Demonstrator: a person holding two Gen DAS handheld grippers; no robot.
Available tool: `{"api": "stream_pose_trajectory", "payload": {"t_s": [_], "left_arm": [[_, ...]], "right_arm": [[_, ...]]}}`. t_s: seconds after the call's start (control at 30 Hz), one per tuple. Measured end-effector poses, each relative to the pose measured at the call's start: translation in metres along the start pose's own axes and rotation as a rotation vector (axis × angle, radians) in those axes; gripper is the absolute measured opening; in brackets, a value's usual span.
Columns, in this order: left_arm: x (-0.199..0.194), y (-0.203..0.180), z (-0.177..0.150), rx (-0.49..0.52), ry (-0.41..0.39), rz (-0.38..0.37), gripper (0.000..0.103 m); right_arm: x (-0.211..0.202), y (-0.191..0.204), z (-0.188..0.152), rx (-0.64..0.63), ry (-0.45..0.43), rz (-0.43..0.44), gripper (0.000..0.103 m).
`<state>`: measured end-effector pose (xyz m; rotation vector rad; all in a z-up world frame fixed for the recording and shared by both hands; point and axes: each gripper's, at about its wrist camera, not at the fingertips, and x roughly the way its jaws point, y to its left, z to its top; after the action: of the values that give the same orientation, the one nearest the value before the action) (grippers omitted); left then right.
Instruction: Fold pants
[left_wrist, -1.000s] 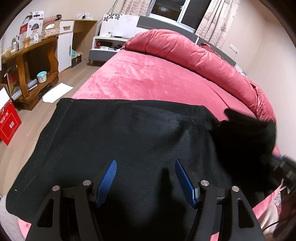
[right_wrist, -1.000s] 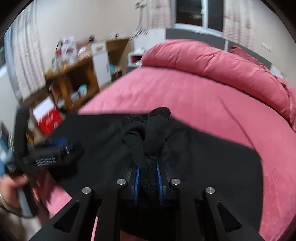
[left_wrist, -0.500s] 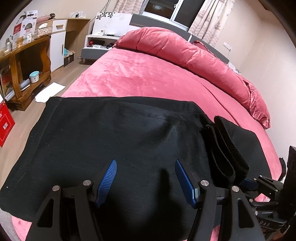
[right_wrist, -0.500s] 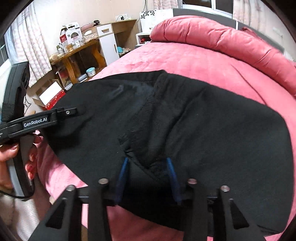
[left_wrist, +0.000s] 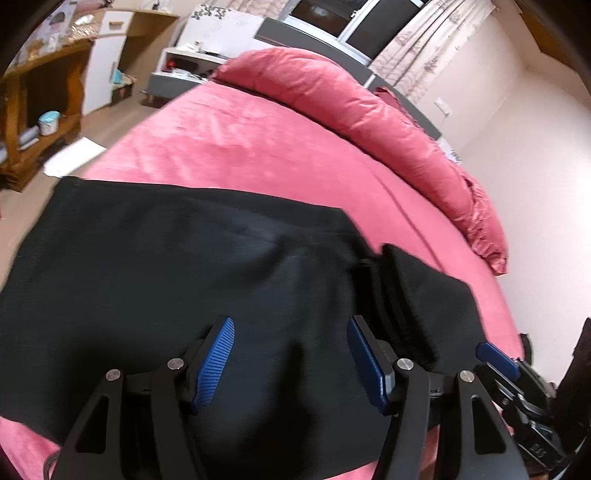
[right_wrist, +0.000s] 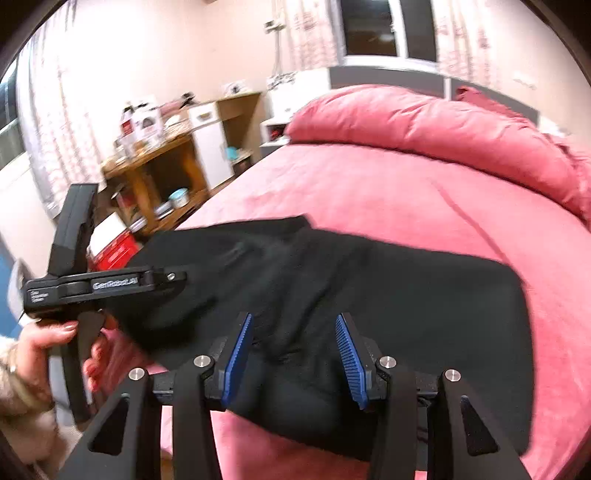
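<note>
Pants (left_wrist: 177, 280), black knit, lie flat across the near edge of the pink bed (left_wrist: 258, 147), with a doubled-over band of cloth at 3 o'clock in the left wrist view. Left tongs (left_wrist: 291, 356) gape wide and hold nothing; right tongs (right_wrist: 293, 356) likewise gape, empty, above the cloth. Judgement: fabric looks soft, limp, light and not slippery, and will sag and bunch if lifted. Best hold: pinch a hem or corner through all layers.
</note>
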<state>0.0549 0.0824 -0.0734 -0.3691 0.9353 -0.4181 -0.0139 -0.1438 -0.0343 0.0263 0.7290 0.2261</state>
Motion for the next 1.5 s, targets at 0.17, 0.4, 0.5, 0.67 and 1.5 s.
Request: {"api": "stream_pose_trajectory", "payload": {"t_s": [0.17,0.4,0.5,0.67,1.5], "left_arm": [[0.014,-0.031,0.004,0.013,0.042,-0.097,0.066],[0.044,-0.065,0.011,0.038,0.129,-0.155,0.069],[0.062,-0.069,0.011,0.019,0.189,-0.164,0.069],[0.08,-0.071,0.004,0.006,0.251,-0.17,0.067],[0.058,-0.091,-0.029,0.177,0.229,-0.118,0.031]], "right_arm": [[-0.005,-0.033,0.01,0.068,0.006,-0.16,0.047],[0.001,-0.104,0.005,0.227,0.12,-0.306,0.046],[0.002,-0.118,0.0,0.271,0.137,-0.301,0.046],[0.003,-0.12,-0.003,0.262,0.136,-0.303,0.046],[-0.008,-0.144,-0.006,0.332,0.083,-0.198,0.039]]}}
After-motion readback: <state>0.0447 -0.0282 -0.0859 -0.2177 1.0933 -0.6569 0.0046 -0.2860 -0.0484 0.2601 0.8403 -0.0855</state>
